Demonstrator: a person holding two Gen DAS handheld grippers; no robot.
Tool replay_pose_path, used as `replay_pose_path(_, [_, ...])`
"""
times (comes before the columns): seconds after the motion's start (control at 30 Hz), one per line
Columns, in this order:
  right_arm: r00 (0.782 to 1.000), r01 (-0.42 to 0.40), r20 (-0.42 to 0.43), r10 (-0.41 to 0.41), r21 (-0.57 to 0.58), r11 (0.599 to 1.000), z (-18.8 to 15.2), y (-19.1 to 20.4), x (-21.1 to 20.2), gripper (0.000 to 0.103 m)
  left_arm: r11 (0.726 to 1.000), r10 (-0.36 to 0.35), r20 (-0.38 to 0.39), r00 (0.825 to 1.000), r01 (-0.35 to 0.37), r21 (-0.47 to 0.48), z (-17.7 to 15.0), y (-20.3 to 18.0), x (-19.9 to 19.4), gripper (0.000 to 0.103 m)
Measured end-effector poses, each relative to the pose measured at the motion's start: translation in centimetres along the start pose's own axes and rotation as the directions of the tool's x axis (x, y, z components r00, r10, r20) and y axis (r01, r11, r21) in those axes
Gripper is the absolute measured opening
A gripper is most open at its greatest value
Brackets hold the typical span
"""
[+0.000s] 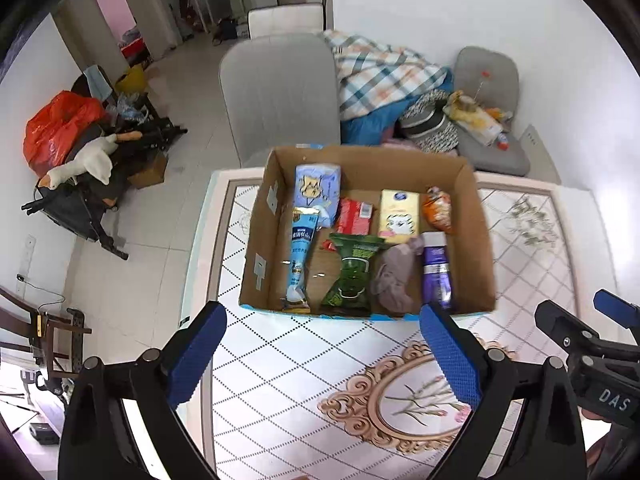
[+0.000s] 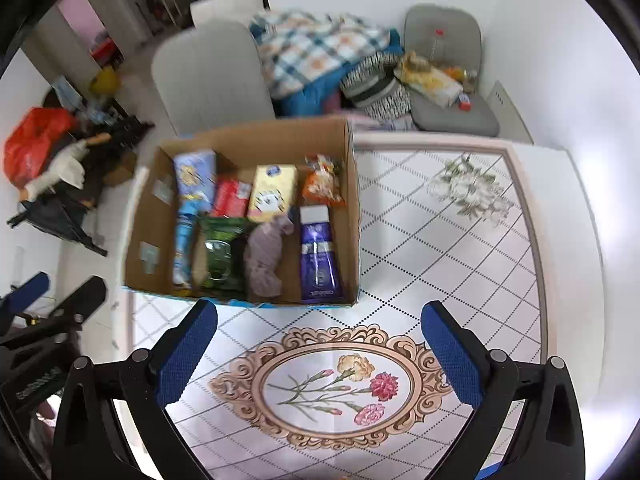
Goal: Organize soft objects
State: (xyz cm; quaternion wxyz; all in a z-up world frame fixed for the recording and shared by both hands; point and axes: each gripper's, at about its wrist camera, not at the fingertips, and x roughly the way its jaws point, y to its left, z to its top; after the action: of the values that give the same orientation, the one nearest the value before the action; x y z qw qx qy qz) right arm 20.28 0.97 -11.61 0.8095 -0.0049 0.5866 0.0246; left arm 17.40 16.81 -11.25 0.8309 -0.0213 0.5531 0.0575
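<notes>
An open cardboard box stands on the patterned table. In it lie several soft things: a light blue tube, a green packet, a crumpled grey-mauve cloth, a purple tube, a blue tissue pack, a red pack, a yellow pack and an orange snack bag. My left gripper is open and empty just before the box's near wall. My right gripper is open and empty over the table's flower medallion.
A grey chair stands behind the table, beside a checked blanket and a grey cushion seat with clutter. A folded stroller with a plush goose and a red bag are on the floor at left.
</notes>
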Motion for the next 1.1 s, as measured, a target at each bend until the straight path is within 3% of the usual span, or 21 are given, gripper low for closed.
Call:
replay_pose_path(0.23, [0.994, -0.016, 0.103, 0.019, -0.031, 0.999, -2.3, 0.0, -8.9, 0.103, 0.999, -0.02, 0.069, 0.997, 0.022, -0.031, -1.0, 0.2, -7.7, 0.099])
replay_pose_path(0.5, [0.982, -0.033, 0.185, 0.042, -0.052, 0.998, -4.4, -0.7, -16.6, 0.103, 0.998, -0.044, 0.117, 0.992, 0.048, -0.032, -3.0, 0.2, -13.8, 0.099])
replay_pose_path(0.73, [0.977, -0.028, 0.21, 0.038, -0.05, 0.998, -5.2, -1.4, -19.4, 0.103, 0.999, -0.012, 0.166, 0.986, 0.019, -0.037, -3.5, -0.1, -16.5, 0.099])
replay_pose_path(1.1, [0.972, -0.021, 0.235, 0.029, -0.035, 0.999, -5.7, -2.7, -20.9, 0.103, 0.999, -0.015, 0.175, 0.984, 0.021, -0.034, -3.9, -0.7, -17.1, 0.099])
